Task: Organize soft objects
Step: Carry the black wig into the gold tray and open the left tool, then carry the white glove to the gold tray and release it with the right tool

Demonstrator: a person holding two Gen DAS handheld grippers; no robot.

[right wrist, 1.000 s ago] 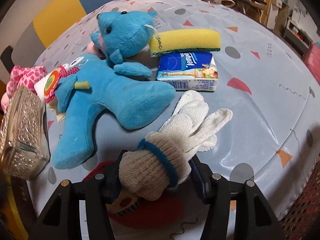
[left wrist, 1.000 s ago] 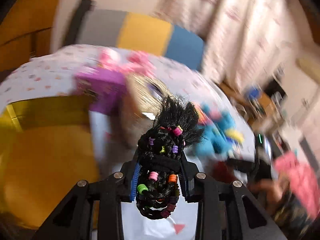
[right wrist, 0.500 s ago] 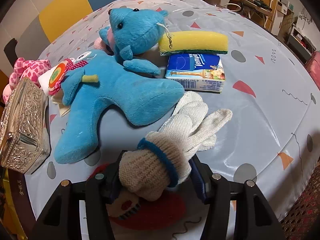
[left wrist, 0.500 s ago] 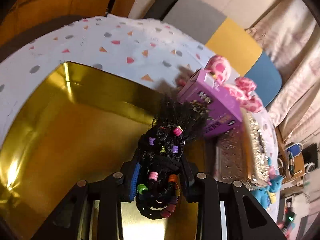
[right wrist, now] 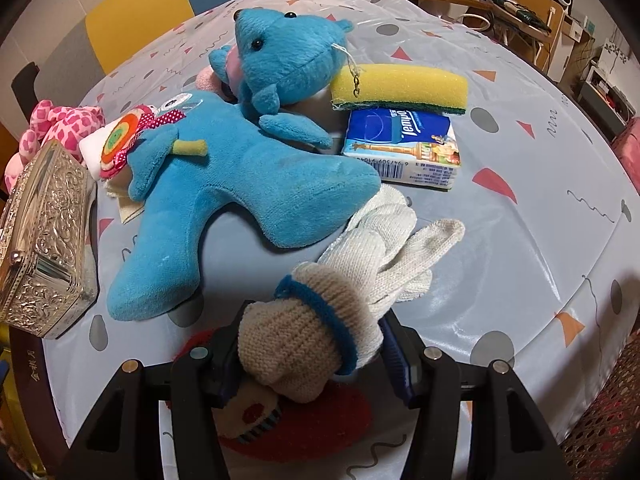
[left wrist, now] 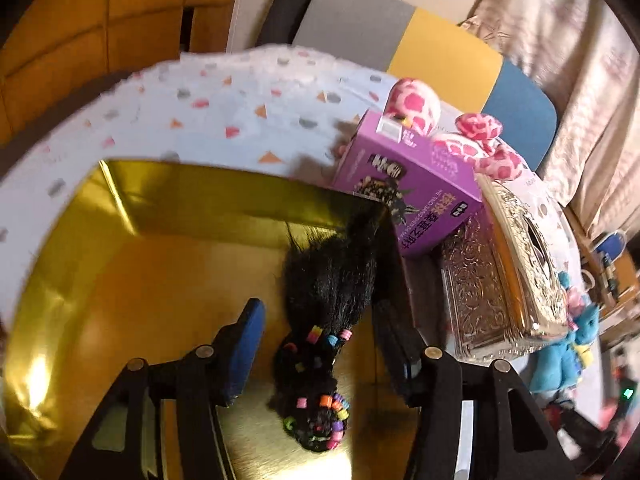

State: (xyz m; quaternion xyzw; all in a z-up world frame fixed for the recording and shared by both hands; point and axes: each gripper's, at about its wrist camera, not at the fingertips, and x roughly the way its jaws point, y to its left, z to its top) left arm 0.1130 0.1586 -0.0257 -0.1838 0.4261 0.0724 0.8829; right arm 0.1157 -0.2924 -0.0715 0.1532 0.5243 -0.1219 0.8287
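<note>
Black beaded hairpiece lies loose between the left gripper's newly spread jaws, delivered into the gold tray; the right gripper pinches a knit glove.

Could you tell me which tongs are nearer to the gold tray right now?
Left. The left tongs hang over the gold tray, jaws just opened around the black beaded hairpiece. The right tongs grip a knit glove over the tablecloth.
</note>
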